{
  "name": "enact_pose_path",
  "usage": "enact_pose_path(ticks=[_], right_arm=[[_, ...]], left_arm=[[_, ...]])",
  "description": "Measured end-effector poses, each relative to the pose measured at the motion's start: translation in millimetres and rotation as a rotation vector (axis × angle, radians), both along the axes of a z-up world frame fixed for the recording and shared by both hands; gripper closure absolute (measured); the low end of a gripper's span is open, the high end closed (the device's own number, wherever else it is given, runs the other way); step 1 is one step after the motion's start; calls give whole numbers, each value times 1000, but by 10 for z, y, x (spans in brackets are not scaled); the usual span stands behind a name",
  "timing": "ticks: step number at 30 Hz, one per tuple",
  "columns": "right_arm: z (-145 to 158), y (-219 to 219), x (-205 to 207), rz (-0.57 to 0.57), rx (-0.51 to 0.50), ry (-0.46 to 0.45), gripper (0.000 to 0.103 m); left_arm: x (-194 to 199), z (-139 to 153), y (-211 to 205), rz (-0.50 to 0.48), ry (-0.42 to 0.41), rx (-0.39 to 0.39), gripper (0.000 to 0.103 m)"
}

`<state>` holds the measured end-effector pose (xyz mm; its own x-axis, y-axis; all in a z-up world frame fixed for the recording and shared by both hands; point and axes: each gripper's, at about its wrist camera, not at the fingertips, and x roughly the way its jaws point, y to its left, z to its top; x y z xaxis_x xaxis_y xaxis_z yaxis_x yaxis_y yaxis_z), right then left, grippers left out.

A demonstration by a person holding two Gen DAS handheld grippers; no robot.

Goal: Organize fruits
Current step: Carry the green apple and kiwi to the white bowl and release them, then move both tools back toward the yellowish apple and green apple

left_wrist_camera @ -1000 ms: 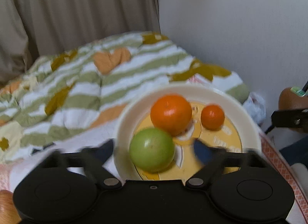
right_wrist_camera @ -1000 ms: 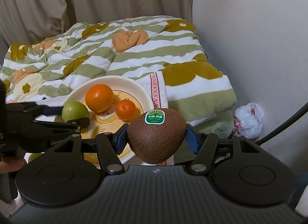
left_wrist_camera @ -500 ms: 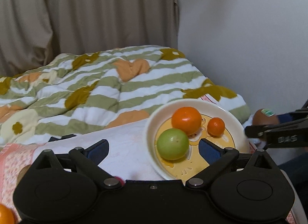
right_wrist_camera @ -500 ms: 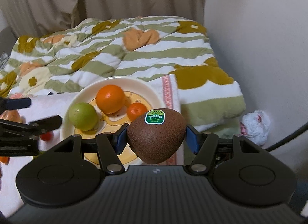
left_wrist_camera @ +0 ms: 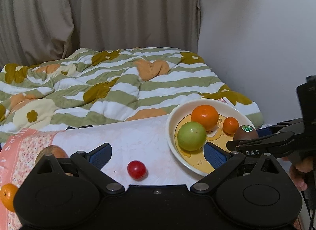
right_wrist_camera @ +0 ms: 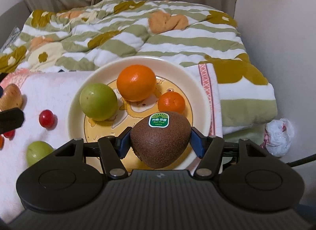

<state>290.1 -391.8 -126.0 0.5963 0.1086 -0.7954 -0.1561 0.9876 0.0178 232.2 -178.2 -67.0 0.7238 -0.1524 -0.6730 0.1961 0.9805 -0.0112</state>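
Kiwi (right_wrist_camera: 160,138) clamped between the blue pads of the right gripper (right_wrist_camera: 160,140), green sticker facing up — held over the near rim of the cream plate (right_wrist_camera: 199,91). A second ago it hung short of the plate, over the towel edge; now it overlaps the dish, with the small mandarin (right_wrist_camera: 171,102) just beyond it. Ahead and to the gripper's left on the plate: the large orange (right_wrist_camera: 136,82) and the green apple (right_wrist_camera: 98,102), touching or nearly so.

Left gripper (left_wrist_camera: 157,154) stands open with nothing between its pads. A second ago the plate filled its view and the green apple sat between its fingers; now the plate lies ahead to its right, and a cherry tomato (left_wrist_camera: 136,170) on the white towel (left_wrist_camera: 128,137) shows in the gap — not gripped.

From the right wrist view, left of the plate on the towel: the same tomato, a green grape-like fruit (right_wrist_camera: 38,152), a partly hidden brownish fruit (right_wrist_camera: 10,97). Striped floral quilt (right_wrist_camera: 122,32) beyond; crumpled plastic bag (right_wrist_camera: 278,136) to the right.
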Motion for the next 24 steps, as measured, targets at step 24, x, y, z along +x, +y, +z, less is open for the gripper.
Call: enact_pose_path(ticks=[24], right_arm=[[436, -11, -448, 21, -11, -129, 0]], left_arm=[[-717, 316, 102, 78, -92, -19, 2]])
